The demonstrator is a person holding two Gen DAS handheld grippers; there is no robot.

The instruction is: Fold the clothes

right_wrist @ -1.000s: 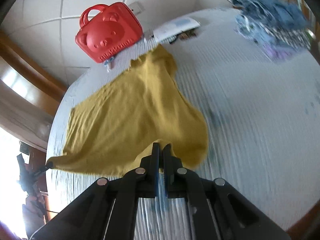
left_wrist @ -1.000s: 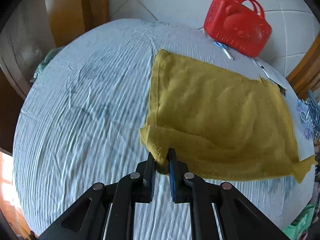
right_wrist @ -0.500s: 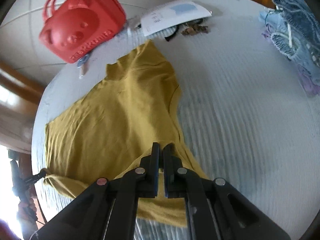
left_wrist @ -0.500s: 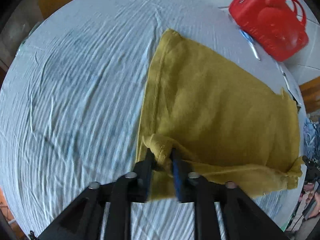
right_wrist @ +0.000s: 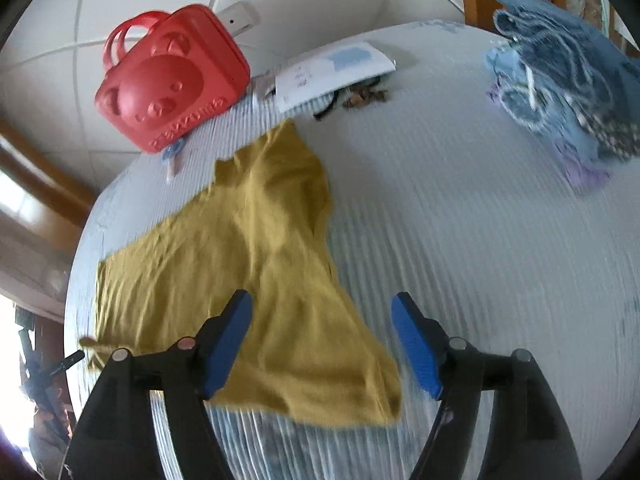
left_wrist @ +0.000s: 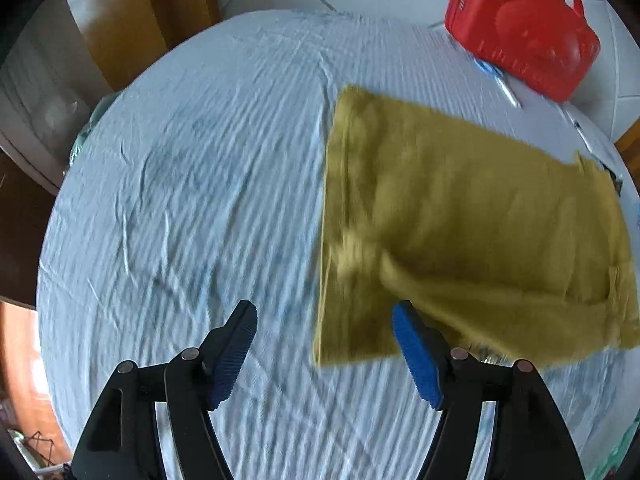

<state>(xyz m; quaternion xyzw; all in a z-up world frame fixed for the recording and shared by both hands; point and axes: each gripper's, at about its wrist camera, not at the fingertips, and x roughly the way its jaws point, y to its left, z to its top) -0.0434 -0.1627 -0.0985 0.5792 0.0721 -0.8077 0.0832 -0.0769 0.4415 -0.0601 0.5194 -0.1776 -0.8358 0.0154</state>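
A mustard-yellow garment [left_wrist: 460, 216] lies folded on the light blue sheet [left_wrist: 200, 200], its near part doubled over. My left gripper [left_wrist: 324, 336] is open and empty, above the sheet at the garment's near left corner. In the right wrist view the same garment [right_wrist: 248, 264] lies flat ahead. My right gripper [right_wrist: 322, 332] is open and empty, above the garment's near right edge.
A red bear-face plastic case [right_wrist: 172, 80] stands at the far edge, also in the left wrist view [left_wrist: 524, 28]. White paper [right_wrist: 336, 68] lies beside it. A pile of blue clothes [right_wrist: 560, 76] sits at the far right. Wooden furniture [left_wrist: 152, 12] stands beyond the sheet.
Both grippers were shut on the garment's near edge, carried it forward over itself, then opened and let go. The garment now lies doubled on the sheet.
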